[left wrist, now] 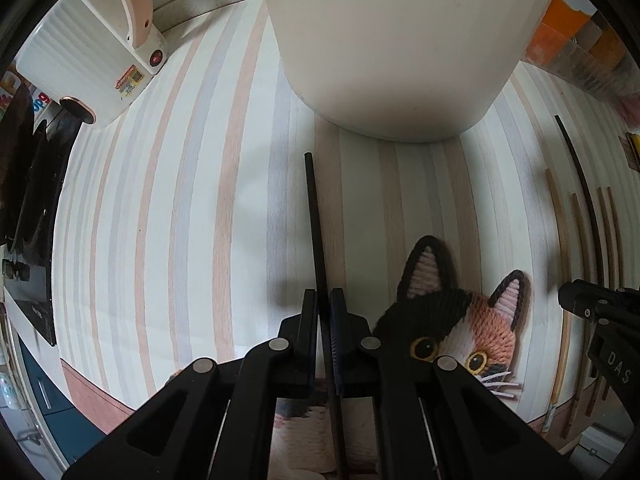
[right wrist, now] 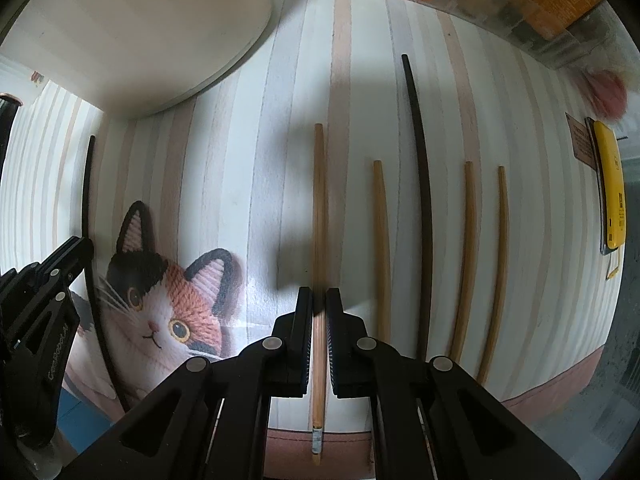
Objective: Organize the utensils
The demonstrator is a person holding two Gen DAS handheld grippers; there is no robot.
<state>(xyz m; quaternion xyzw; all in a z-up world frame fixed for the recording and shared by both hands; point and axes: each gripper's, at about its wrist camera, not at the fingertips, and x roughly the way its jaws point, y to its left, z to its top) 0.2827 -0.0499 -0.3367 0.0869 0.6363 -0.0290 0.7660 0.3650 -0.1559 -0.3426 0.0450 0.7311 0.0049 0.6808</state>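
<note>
Left gripper (left wrist: 324, 304): fingers nearly closed, clamped on a black chopstick (left wrist: 316, 232) running forward between the pads, held low over the tabletop. Right gripper (right wrist: 319, 304): fingers likewise narrowed, pinching a bamboo chopstick (right wrist: 319, 208) lengthwise. Both grippers sit side by side, pointing the same way.

Between the left gripper's (left wrist: 324, 308) matt black plastic jaws sits a smooth, dull black chopstick (left wrist: 314, 216), and ahead of them stands a cream holder (left wrist: 396, 48) with a smooth satin finish, plastic or ceramic I cannot tell. The right gripper's (right wrist: 319, 308) jaws, the same matt plastic with round bare-metal pins, close on a light wooden chopstick (right wrist: 319, 200) with a faint sheen. Under both lies a striped mat (right wrist: 260, 160) of matt cloth-like weave, and the cat (right wrist: 168, 292) on it looks like coarse yarn.
</note>
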